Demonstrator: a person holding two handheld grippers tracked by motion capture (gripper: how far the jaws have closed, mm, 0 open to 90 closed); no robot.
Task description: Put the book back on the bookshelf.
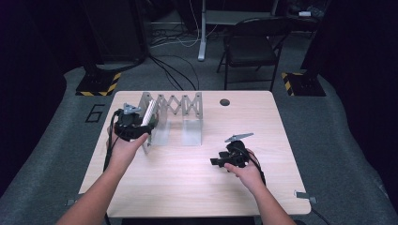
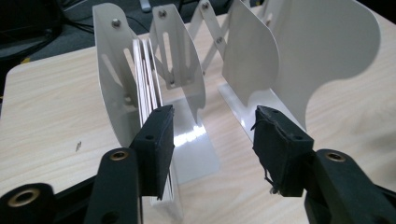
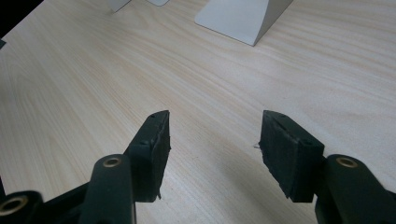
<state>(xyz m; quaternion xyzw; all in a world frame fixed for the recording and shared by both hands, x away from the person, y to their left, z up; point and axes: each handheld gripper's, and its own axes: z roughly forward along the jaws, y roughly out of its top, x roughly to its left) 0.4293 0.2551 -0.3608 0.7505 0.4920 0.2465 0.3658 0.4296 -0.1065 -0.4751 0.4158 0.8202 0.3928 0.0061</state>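
The thin white book [image 2: 148,93] stands in the leftmost slot of the accordion rack [image 2: 261,65]. With the left gripper [image 2: 212,140] spread and the right gripper [image 3: 212,149] spread and empty, the book could be toppled if brushed by a pad.

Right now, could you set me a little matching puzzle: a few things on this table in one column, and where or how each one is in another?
Things:
1. left gripper
2. right gripper
3. thin white cards
4. expanding rack

States:
a. standing upright in the rack's end slot
b. jaws apart over bare wood, nothing between them
c. stretched open on the table's far left part
d. jaws apart at the rack, one pad beside the cards

Pairs: 1-d, 2-b, 3-a, 4-c
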